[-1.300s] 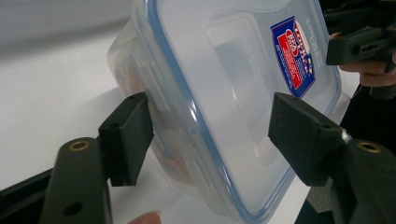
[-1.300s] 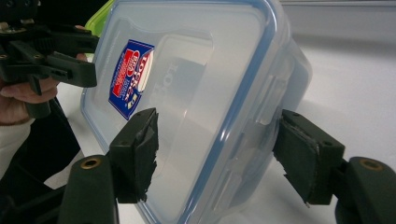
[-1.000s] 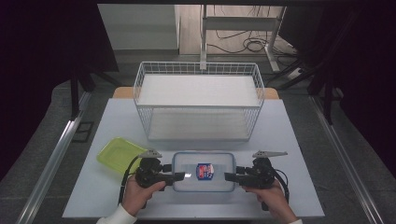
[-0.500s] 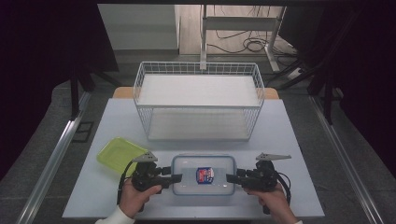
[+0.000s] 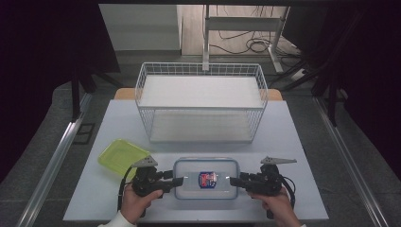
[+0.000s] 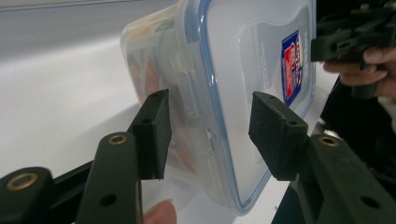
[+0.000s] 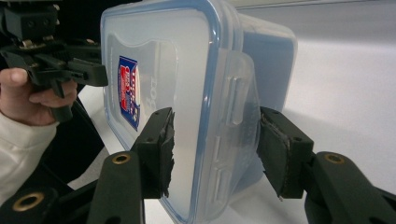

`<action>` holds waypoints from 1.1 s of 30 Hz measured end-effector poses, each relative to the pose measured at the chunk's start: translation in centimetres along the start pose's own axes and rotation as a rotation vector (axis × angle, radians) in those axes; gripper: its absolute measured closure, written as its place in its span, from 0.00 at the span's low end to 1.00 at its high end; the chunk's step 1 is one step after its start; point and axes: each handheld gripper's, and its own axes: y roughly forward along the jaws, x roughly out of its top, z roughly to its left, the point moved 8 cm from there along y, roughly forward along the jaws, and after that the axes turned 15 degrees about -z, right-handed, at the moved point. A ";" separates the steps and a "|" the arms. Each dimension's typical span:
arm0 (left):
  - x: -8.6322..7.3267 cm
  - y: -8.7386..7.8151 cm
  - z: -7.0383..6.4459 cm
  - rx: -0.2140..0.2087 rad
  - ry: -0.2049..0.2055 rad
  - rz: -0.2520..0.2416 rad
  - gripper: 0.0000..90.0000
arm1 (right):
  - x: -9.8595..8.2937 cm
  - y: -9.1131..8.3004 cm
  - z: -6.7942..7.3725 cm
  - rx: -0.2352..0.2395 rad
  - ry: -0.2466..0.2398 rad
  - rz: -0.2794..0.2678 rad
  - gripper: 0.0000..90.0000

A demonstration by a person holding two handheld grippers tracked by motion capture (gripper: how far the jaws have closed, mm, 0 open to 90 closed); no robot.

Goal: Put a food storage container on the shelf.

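Clear lidded container [image 5: 205,178] with blue seal sits at near edge of white table [image 5: 302,142]. Left gripper [image 5: 176,181] at its left end, right gripper [image 5: 233,180] at its right end; jaws of each open, straddling end latches, gripping nothing. Wire basket [image 5: 201,101] behind; green tray [image 5: 121,156] to left.
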 end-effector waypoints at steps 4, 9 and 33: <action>0.0 -0.1 -0.1 0.004 0.011 -0.002 0.55 | 0.0 0.0 0.0 0.000 0.013 -0.008 0.54; -0.1 -0.2 -0.2 0.004 0.010 0.000 0.55 | 0.0 -0.1 0.1 0.001 0.016 -0.018 0.55; 0.1 -0.7 0.1 -0.020 0.025 0.013 0.58 | 0.1 0.1 0.6 0.016 -0.033 -0.030 0.55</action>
